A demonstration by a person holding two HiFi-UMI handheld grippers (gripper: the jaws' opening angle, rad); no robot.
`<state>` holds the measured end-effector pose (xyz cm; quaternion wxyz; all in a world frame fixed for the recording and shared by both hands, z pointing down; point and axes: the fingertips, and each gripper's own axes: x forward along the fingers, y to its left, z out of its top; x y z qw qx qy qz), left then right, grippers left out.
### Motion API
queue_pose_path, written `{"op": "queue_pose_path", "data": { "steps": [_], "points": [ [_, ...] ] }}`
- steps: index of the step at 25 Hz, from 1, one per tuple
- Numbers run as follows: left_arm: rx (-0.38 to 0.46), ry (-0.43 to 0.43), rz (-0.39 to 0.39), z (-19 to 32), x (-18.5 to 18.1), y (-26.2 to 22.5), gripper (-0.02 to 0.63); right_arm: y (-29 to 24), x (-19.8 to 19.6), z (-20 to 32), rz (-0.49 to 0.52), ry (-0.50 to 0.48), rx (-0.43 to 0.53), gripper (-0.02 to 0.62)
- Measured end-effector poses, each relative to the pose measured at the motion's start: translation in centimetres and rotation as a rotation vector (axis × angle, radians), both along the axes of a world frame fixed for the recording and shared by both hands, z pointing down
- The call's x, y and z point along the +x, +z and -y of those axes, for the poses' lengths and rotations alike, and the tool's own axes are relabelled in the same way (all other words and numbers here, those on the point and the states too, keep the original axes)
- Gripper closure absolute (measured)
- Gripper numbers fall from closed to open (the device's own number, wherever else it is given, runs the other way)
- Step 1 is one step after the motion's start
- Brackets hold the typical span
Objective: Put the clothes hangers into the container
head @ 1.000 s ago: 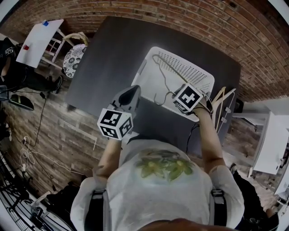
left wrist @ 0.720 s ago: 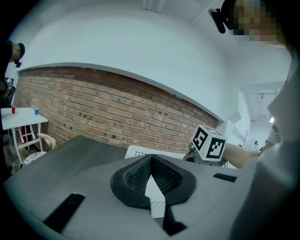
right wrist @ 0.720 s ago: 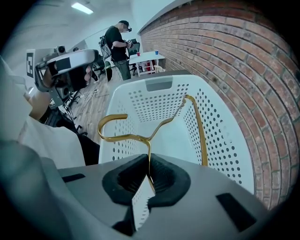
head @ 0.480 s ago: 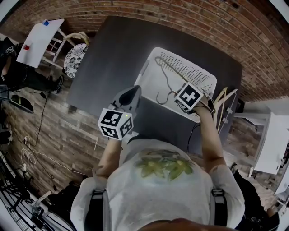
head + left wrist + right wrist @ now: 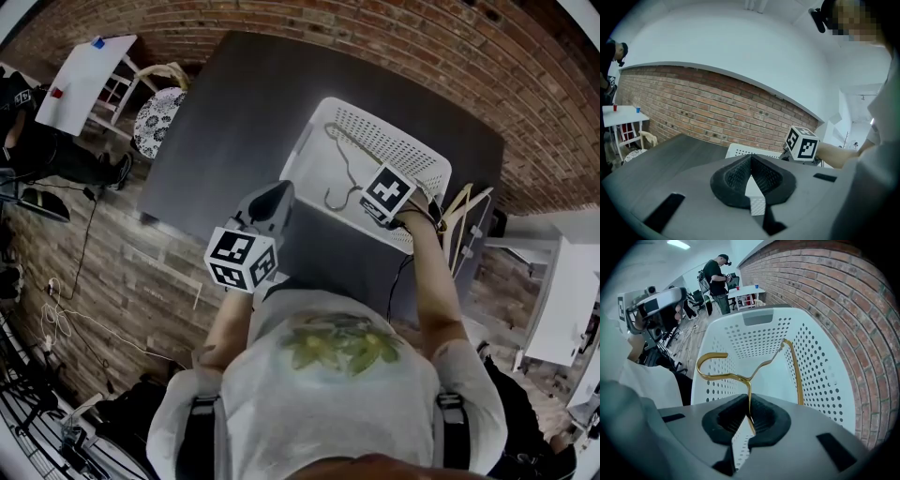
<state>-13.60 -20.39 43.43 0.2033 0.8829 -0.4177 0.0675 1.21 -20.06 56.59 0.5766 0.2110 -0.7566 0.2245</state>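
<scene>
A gold wire clothes hanger hangs inside the white perforated basket, its hook curling toward the basket's near left wall. My right gripper points steeply down over the basket's near rim and is shut on the hanger's wire; its marker cube tops it in the head view. My left gripper is shut with nothing in it, held level near the dark table's front edge, left of the basket.
The basket stands on a dark grey table against a brick wall. More hangers lean off the table's right edge. A small white table and a chair stand at the left; a person stands far off.
My right gripper has tilted and shifted slightly toward the basket's far side, carrying the hanger with it. The left gripper has not moved.
</scene>
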Motion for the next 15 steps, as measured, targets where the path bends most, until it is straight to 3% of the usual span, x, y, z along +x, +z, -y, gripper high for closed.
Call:
{"op": "queue_pose_path", "data": {
  "steps": [15],
  "points": [
    [-0.011, -0.031, 0.001, -0.5, -0.9, 0.2, 0.578, 2.3, -0.3, 0.7, -0.105, -0.048, -0.008, 0.557]
  ]
}}
